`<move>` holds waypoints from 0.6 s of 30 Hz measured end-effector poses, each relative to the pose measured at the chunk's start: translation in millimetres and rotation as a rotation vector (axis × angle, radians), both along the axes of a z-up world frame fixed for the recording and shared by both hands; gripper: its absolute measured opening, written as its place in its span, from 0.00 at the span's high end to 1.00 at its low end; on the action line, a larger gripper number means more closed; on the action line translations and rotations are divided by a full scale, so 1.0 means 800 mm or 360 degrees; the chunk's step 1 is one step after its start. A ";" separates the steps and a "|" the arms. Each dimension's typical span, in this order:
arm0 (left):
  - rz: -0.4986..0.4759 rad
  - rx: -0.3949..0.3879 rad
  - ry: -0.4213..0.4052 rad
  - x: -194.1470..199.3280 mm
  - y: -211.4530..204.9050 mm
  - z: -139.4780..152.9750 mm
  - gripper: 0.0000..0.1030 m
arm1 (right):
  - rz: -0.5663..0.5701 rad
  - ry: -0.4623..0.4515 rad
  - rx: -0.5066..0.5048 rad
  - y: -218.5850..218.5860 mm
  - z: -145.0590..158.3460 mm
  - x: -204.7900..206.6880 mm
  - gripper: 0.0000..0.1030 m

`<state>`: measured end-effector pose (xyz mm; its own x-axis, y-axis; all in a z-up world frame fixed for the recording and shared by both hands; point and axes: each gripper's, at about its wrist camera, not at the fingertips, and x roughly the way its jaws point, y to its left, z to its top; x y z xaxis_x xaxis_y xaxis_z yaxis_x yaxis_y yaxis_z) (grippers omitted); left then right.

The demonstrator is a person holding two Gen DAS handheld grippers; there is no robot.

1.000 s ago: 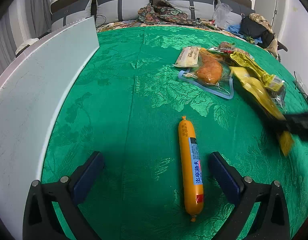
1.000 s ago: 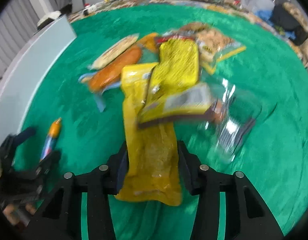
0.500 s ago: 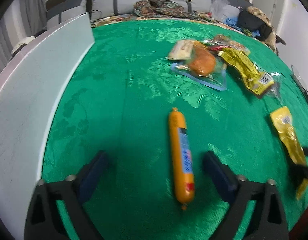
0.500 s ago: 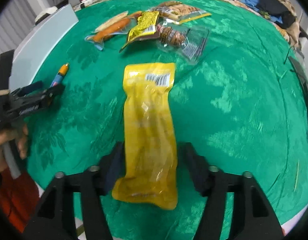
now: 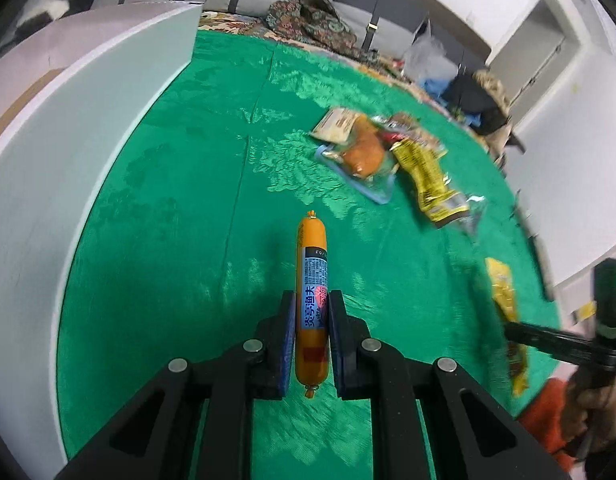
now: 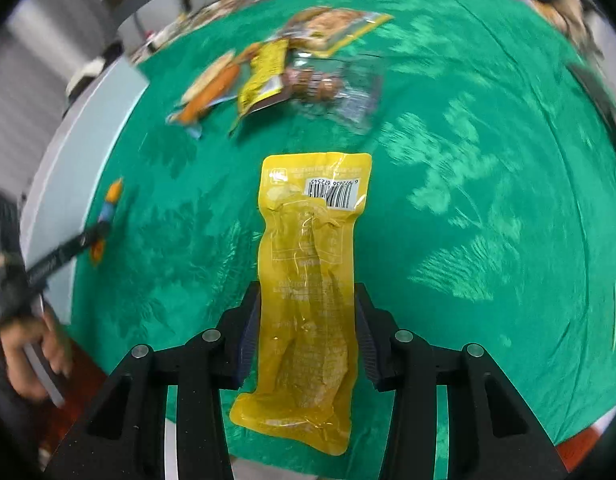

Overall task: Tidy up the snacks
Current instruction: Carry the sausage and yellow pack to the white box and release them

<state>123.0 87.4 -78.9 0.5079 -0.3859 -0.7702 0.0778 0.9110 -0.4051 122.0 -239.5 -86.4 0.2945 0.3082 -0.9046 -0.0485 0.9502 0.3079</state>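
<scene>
Here, in the left wrist view, the left gripper (image 5: 312, 316) has its jaws fully closed on the lower part of an orange plastic-cased sausage stick with a blue label (image 5: 311, 280), held above the green patterned tablecloth (image 5: 167, 240); a heap of mixed snack packets (image 5: 392, 156) lies farther off, and a white board (image 5: 67, 128) borders the cloth's left edge. In the right wrist view, the right gripper (image 6: 303, 312) is closing, its pads touching both long edges of a flat yellow vacuum-sealed pouch with a barcode (image 6: 308, 264) over the cloth near its front edge.
</scene>
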 end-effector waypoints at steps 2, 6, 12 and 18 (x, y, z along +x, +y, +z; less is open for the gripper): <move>0.0024 -0.0071 -0.0035 -0.014 0.005 0.016 0.86 | -0.0040 0.0025 0.0031 -0.002 0.002 0.002 0.56; 0.0070 -0.0173 -0.0136 -0.036 0.029 0.060 0.86 | -0.0008 -0.0005 0.0129 0.024 0.027 0.009 0.56; 0.0256 -0.0156 -0.0317 -0.061 0.129 0.131 0.86 | 0.0205 -0.0172 0.0360 0.133 0.108 0.038 0.56; 0.0552 -0.0028 -0.0324 -0.078 0.254 0.145 0.86 | 0.0546 -0.0306 0.0601 0.302 0.192 0.042 0.55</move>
<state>60.5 290.3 36.8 0.7519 -0.1768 -0.6352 -0.1528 0.8905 -0.4286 155.8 2.1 67.2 0.2690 0.7088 -0.6521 -0.4251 0.6950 0.5799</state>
